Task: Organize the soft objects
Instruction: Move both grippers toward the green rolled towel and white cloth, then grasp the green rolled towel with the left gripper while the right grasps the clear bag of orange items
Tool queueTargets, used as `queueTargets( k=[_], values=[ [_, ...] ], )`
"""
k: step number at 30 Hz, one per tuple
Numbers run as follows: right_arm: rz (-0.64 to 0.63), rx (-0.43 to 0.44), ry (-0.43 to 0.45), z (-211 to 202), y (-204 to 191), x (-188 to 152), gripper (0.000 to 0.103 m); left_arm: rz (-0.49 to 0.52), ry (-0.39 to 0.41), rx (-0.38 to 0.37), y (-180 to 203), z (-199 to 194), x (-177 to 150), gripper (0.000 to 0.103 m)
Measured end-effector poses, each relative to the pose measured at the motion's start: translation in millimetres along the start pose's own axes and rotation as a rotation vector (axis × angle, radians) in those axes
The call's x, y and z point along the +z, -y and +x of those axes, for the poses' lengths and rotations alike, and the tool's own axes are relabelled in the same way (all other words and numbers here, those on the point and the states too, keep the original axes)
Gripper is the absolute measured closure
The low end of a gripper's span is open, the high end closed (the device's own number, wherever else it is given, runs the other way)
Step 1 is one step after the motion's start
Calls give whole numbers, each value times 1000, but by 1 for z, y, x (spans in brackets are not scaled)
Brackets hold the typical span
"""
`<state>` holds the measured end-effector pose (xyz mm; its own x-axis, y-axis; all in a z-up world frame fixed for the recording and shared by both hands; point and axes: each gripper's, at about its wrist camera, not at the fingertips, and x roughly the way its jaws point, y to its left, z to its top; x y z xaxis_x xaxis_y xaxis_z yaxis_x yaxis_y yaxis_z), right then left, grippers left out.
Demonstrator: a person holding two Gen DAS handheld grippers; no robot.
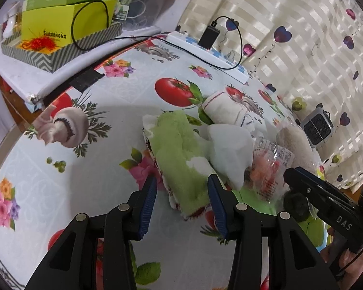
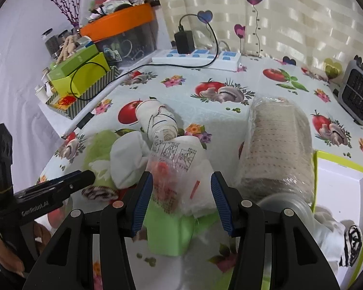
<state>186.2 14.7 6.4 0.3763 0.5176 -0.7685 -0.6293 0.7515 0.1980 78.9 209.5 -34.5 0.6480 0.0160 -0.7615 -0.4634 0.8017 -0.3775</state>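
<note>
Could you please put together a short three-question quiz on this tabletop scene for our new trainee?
1. True or false: the left gripper is shut on the green towel.
2. Which item lies between the right gripper's open fingers? A) plastic-wrapped packet B) wrapped beige roll C) rolled white cloth
3. What is plugged into the white power strip?

Key
1. False: its jaws are open around the towel's near end.
2. A
3. A black charger.

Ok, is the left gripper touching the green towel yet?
Cannot tell. In the left wrist view the open left gripper straddles the green towel, but no clear gap or contact shows at either fingertip.
</note>
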Motion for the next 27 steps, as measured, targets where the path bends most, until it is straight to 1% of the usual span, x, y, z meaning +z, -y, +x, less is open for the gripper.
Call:
queueTargets(
  k=[5, 9, 11, 12, 13, 15, 17, 19, 22, 27],
  values=[
    [16, 4, -20, 11, -2, 7, 52, -22, 7, 1, -2, 5, 4, 60],
    [21, 26, -25, 16, -6, 8, 52, -23, -1, -5, 3, 10, 7, 60],
    [32, 45, -20, 15, -6, 7, 65, -24, -5, -20, 5, 13, 9, 60],
    [32, 50, -17, 15, -6, 7, 76, -23, -5, -17, 5, 14, 9, 60],
    [34, 55, -11, 14, -6, 6, 78, -20, -4, -17, 6, 15, 10, 60],
    [30, 53, 2, 11, -6, 6, 89, -20, -5, -26, 7, 16, 10, 61],
    [21, 55, 9, 9, -8, 6, 91, -14, 2, -31, 8, 16, 10, 66],
    [5, 59, 15, 7, -11, 5, 92, -5, 11, -29, 8, 14, 10, 75],
    [-1, 72, 22, 6, -12, 4, 97, -3, 24, -29, 8, 10, 10, 83],
    [1, 96, 36, 0, -11, 1, 98, 12, 45, -39, 10, 2, 7, 88]
  ],
)
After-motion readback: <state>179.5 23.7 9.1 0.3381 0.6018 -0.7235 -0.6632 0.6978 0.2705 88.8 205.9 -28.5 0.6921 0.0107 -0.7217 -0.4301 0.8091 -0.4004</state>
